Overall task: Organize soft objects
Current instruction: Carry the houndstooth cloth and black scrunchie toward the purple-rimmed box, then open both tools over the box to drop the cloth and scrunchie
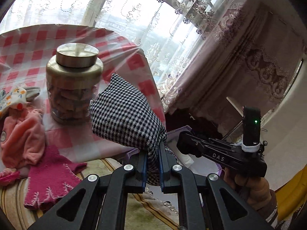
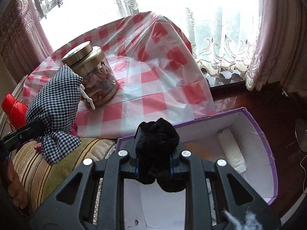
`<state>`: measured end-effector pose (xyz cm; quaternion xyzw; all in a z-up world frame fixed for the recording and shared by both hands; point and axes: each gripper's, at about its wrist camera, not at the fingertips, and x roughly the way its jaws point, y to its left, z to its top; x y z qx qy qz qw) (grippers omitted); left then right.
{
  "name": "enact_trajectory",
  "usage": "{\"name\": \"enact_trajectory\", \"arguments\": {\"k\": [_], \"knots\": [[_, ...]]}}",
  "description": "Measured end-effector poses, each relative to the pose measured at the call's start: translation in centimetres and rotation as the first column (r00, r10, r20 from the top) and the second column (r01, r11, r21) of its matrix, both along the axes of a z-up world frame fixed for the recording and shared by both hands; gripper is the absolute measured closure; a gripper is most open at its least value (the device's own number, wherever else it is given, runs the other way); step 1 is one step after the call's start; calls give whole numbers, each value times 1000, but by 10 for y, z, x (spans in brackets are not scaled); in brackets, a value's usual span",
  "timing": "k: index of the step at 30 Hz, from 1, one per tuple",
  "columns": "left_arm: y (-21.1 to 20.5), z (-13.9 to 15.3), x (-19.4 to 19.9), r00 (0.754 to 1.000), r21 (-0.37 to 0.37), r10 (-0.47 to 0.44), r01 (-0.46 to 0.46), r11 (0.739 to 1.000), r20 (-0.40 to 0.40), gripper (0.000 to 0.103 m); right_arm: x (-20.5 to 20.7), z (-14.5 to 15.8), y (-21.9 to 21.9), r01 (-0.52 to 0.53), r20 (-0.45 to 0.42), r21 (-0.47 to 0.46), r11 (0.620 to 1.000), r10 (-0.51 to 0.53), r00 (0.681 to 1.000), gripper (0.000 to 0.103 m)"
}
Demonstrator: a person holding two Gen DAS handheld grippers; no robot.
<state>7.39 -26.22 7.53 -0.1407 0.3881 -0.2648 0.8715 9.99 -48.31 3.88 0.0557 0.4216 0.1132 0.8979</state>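
My left gripper (image 1: 153, 164) is shut on a black-and-white houndstooth cloth (image 1: 126, 113) and holds it in the air beside the table's near edge; the cloth also shows in the right wrist view (image 2: 55, 103). My right gripper (image 2: 154, 167) is shut on a black fuzzy cloth (image 2: 157, 143) and holds it over the open purple-rimmed cardboard box (image 2: 267, 136). In the left wrist view the right gripper (image 1: 189, 145) shows at the right, its jaws hidden. A pink garment (image 1: 23, 134), a magenta knit cloth (image 1: 51, 178) and a floral cloth (image 1: 14, 97) lie at the table's left.
A glass jar with a metal lid (image 1: 73, 82) stands on the red-checked tablecloth (image 2: 153, 88). A white roll (image 2: 232, 153) lies inside the box. A striped cushion (image 2: 48, 166) sits below the table. Red objects (image 2: 13, 109) are at the left. Lace curtains (image 2: 220, 38) hang behind.
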Motion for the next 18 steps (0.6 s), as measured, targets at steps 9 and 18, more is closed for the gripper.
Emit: {"name": "enact_trajectory", "arguments": {"k": [9, 18], "knots": [[-40, -12, 1, 983, -40, -167, 164, 986, -76, 78, -4, -3, -22, 58, -8, -3, 998, -58, 998, 73], [-40, -13, -3, 985, -7, -160, 160, 987, -69, 42, -3, -3, -31, 97, -13, 6, 995, -97, 995, 38]]}}
